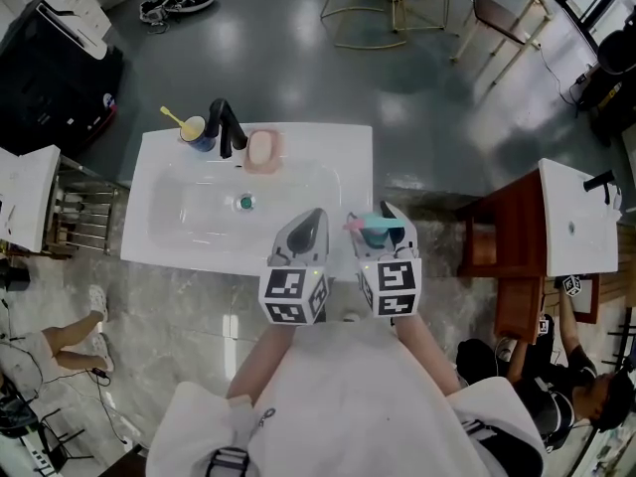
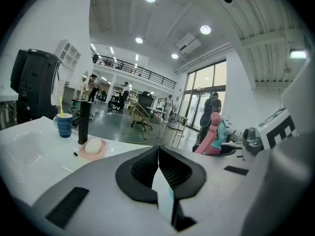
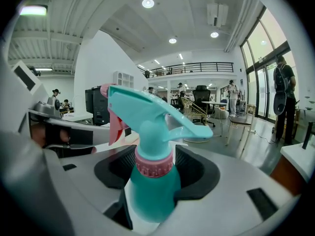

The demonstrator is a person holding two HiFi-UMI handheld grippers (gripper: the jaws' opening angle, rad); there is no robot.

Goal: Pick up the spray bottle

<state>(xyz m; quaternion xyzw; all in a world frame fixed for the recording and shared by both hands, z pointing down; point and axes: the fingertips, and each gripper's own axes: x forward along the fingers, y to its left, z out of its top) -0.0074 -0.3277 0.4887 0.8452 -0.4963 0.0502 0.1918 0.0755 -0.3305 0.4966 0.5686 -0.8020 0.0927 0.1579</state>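
Observation:
A teal spray bottle (image 3: 150, 181) with a pink collar and pink trigger stands upright between the black pads of my right gripper (image 3: 155, 173), which is shut on its neck and shoulder. In the head view the bottle's teal head (image 1: 376, 232) shows just above the right gripper (image 1: 383, 229), over the front right corner of the white washbasin (image 1: 343, 147). My left gripper (image 2: 158, 167) is shut, its two black pads pressed together with nothing between them; in the head view it (image 1: 308, 229) hovers over the basin's front edge. The bottle (image 2: 213, 134) also shows at the right of the left gripper view.
On the basin's back rim stand a black tap (image 1: 227, 127), a blue cup (image 1: 198, 132) with a yellow brush and a pink soap dish (image 1: 262, 151). A brown wooden table (image 1: 515, 246) and another white basin (image 1: 578, 217) stand to the right; people are about on the floor.

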